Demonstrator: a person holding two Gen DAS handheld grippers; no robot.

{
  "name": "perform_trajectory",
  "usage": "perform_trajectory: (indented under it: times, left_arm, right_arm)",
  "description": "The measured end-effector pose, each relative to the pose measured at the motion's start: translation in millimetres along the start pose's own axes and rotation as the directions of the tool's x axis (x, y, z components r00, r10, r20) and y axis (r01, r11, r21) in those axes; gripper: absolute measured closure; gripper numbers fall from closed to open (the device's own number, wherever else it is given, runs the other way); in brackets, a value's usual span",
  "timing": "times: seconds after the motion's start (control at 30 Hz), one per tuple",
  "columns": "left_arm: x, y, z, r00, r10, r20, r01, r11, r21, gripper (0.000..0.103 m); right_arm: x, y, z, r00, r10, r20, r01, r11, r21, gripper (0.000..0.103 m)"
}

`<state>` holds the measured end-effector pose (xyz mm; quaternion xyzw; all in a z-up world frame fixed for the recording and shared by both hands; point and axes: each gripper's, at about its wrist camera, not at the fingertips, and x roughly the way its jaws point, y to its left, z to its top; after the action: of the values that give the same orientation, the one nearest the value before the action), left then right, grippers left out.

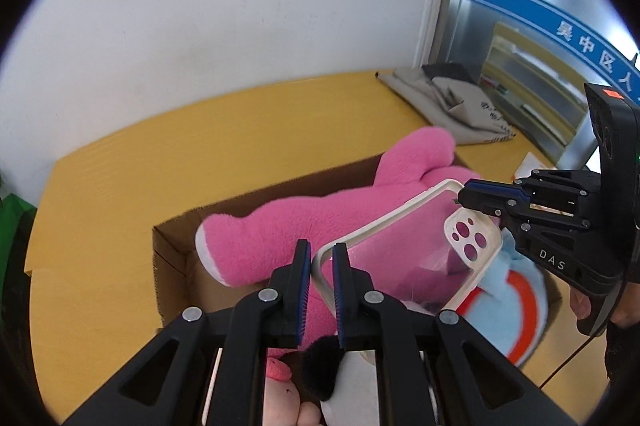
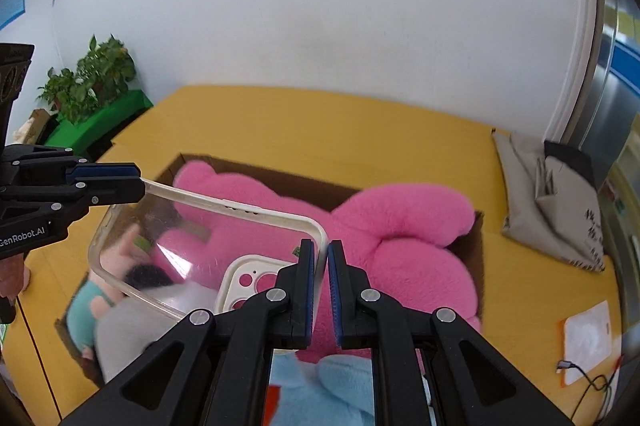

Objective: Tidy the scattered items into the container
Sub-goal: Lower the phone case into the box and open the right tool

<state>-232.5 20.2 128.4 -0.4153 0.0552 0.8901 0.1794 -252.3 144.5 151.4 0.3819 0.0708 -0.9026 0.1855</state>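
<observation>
A clear phone case [image 1: 400,254] with a white rim and a white camera cut-out hangs tilted over an open cardboard box [image 1: 172,246]. My left gripper [image 1: 322,248] is shut on the near corner of its rim. My right gripper [image 1: 460,196] pinches the opposite corner. In the right wrist view the right gripper [image 2: 321,245] grips the phone case [image 2: 248,210] at one rim corner, and the left gripper [image 2: 140,182] holds the far corner. A big pink plush [image 2: 400,238] fills the cardboard box [image 2: 476,246] beneath, with a light blue plush [image 2: 332,386] beside it.
The box stands on a yellow table [image 1: 120,186] against a white wall. A folded grey cloth bag [image 2: 552,202] lies at the table's back right corner. A white and orange card [image 2: 588,338] and a cable lie at the right. Potted plants [image 2: 92,78] stand to the left.
</observation>
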Motion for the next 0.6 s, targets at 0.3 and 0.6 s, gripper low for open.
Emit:
perform_trajectory:
  times: [0.3, 0.6]
  left_arm:
    - [24.7, 24.3, -0.4, 1.000, 0.008, 0.024, -0.004, 0.992, -0.128, 0.045]
    - [-37.3, 26.8, -46.8, 0.993, 0.035, 0.113, -0.016, 0.987, -0.162, 0.039]
  right_arm:
    - [27.7, -10.1, -20.9, 0.998, -0.024, -0.059, 0.026, 0.999, 0.033, 0.094]
    - [-54.2, -21.3, -65.1, 0.986, 0.013, 0.168, -0.031, 0.994, 0.105, 0.010]
